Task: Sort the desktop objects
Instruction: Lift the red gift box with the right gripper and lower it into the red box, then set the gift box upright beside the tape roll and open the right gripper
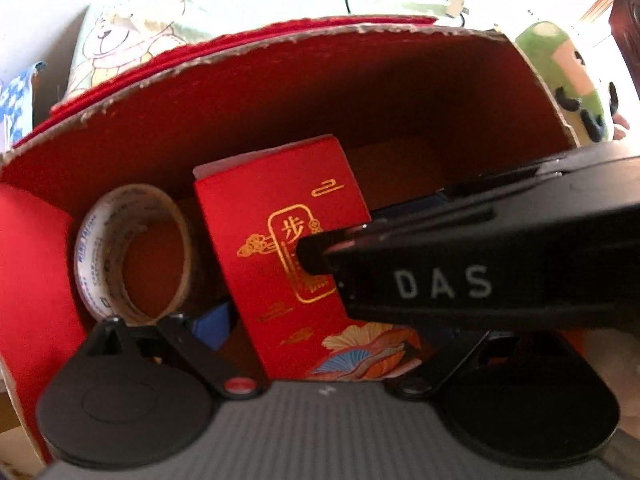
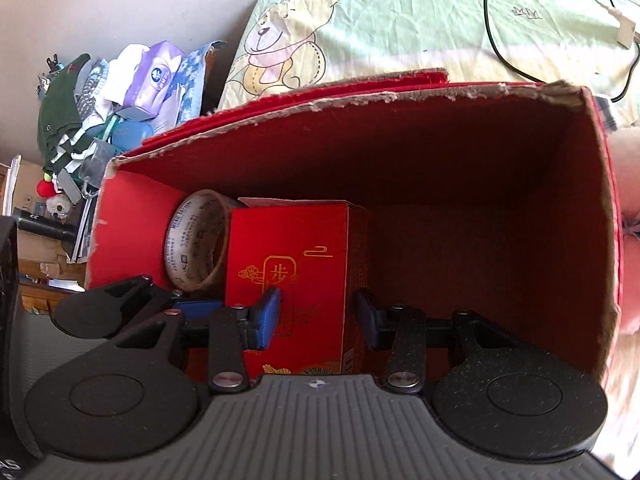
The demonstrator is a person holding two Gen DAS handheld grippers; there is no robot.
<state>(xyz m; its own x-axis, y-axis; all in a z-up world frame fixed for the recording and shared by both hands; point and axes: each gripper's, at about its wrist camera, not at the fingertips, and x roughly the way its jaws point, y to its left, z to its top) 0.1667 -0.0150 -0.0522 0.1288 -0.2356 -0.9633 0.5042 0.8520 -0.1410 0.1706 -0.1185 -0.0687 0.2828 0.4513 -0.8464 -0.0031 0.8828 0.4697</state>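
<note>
The small red box (image 2: 292, 276) stands inside the big red box (image 2: 440, 168), right beside the tape roll (image 2: 196, 240). The right gripper (image 2: 318, 312) has its jaws spread around it. I cannot tell about the left gripper's (image 1: 208, 320) jaws.

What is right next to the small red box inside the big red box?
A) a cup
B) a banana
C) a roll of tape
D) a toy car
C: a roll of tape stands on edge at the left of the small red box, inside the big red box.
</note>
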